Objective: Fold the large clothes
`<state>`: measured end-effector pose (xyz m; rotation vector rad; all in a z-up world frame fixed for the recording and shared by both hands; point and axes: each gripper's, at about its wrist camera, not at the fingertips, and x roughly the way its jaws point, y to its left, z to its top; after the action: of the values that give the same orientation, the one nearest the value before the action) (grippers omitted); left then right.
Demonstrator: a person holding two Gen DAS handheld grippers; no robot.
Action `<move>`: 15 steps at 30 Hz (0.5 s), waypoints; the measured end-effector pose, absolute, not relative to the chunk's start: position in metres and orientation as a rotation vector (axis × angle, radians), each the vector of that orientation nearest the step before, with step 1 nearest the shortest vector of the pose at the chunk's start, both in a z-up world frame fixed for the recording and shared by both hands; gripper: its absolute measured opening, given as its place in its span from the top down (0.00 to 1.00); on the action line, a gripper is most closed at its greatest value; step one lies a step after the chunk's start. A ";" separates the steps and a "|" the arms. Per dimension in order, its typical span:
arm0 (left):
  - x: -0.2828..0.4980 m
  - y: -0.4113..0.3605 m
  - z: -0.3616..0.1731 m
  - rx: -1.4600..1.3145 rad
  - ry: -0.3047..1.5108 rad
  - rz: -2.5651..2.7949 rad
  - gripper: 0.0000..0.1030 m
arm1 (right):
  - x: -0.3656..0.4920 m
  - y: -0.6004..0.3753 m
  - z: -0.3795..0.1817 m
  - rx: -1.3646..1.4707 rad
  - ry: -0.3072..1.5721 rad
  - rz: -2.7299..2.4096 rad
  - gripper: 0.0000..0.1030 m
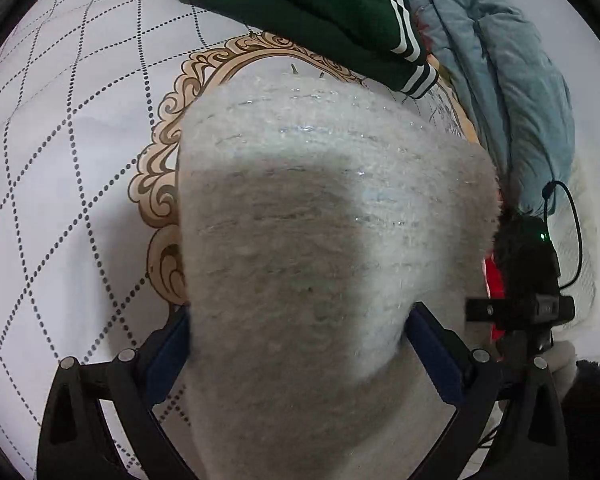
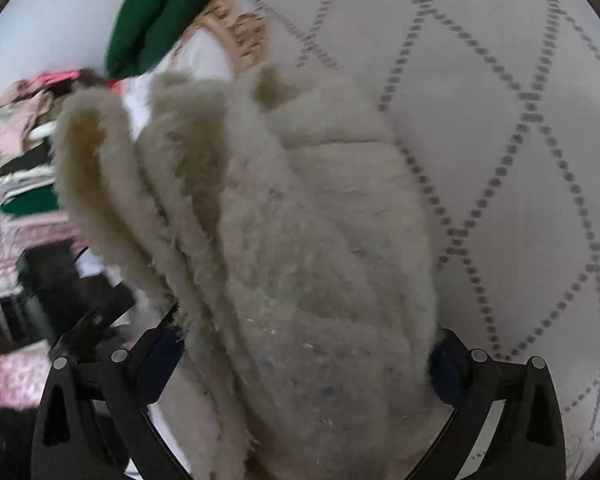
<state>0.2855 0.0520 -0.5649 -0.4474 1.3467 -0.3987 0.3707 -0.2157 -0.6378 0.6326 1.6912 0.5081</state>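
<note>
Your left gripper (image 1: pixel 298 344) and right gripper (image 2: pixel 308 360) stand wide, straddling the fuzzy sweater (image 1: pixel 320 220). Bare quilted sheet (image 1: pixel 72 152) lies leftward; green garment (image 1: pixel 300 12) crowds the far edge.

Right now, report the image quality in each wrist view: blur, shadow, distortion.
Left wrist view: mostly sharp, a dark shadow across the lower half of the fuzzy grey garment, and fisheye bending of the quilted bedcover lines. Right wrist view: motion blur throughout, worst on the clutter at the left edge.
</note>
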 end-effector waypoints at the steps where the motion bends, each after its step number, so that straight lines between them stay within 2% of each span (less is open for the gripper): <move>1: 0.286 0.051 -0.564 -0.445 1.342 -0.398 0.01 | 0.370 -0.210 -0.639 0.629 1.692 0.539 0.00; 2: 0.287 0.050 -0.562 -0.441 1.337 -0.397 0.01 | 0.370 -0.204 -0.638 0.615 1.694 0.553 0.03; 4: 0.284 0.048 -0.551 -0.411 1.304 -0.386 0.02 | 0.367 -0.198 -0.639 0.647 1.701 0.563 0.27; 7: 0.286 0.047 -0.535 -0.358 1.264 -0.365 0.02 | 0.370 -0.188 -0.627 0.692 1.682 0.580 0.42; 15: 0.309 0.062 -0.486 -0.340 1.199 -0.345 0.02 | 0.378 -0.173 -0.589 0.786 1.608 0.595 0.47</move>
<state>0.3090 0.0623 -0.4865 -0.3396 1.1990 -0.3447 0.3776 -0.1734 -0.5885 0.7863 1.6079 0.5952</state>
